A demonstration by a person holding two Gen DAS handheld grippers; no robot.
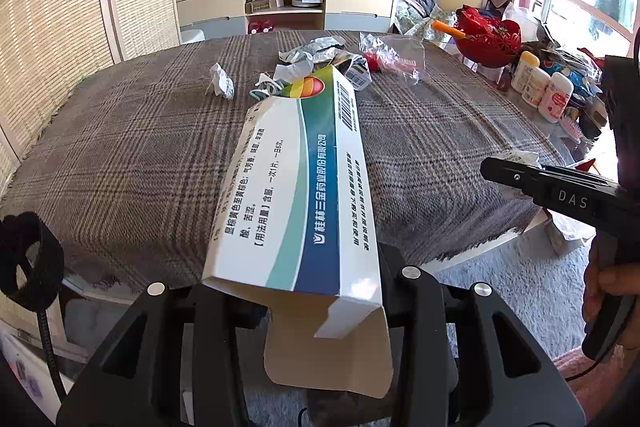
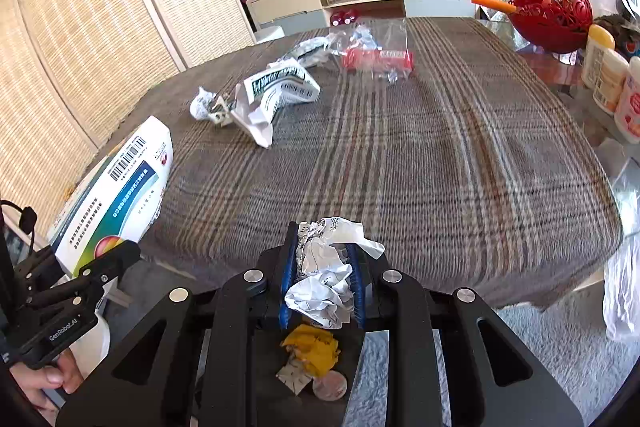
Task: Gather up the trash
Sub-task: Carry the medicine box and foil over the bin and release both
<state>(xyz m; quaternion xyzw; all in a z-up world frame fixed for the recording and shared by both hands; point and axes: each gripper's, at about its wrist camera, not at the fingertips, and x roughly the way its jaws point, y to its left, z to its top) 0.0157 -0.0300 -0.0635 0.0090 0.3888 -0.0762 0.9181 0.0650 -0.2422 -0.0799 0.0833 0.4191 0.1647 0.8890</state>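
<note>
Two pieces of trash are held off the desk (image 2: 460,163) at once, one per gripper. On the left, a medicine carton (image 1: 296,187) is clamped at its opened near end by the left gripper (image 1: 296,291), whose jaws are clenched on it; the box is carried lengthwise, pointing to the far side, presumably so that its long body stays clear of the cloth. Its loose flap hangs at the near end. To the right, a crumpled paper ball (image 2: 324,275) is grasped between the blue pads (image 2: 289,267) of the right gripper (image 2: 322,267), just past the near desk edge. Below it, yellow scraps (image 2: 312,349) are seen in what is judged to be a bin, so a drop there seems intended. Further trash is left at the far side: a small paper wad (image 2: 202,103), a crushed white wrapper (image 2: 276,95) and a clear bag with a red packet (image 2: 378,59). Open cloth is offered in the middle and near right, while bottles (image 2: 608,75) and a red basket (image 2: 550,15) crowd the right edge.
</note>
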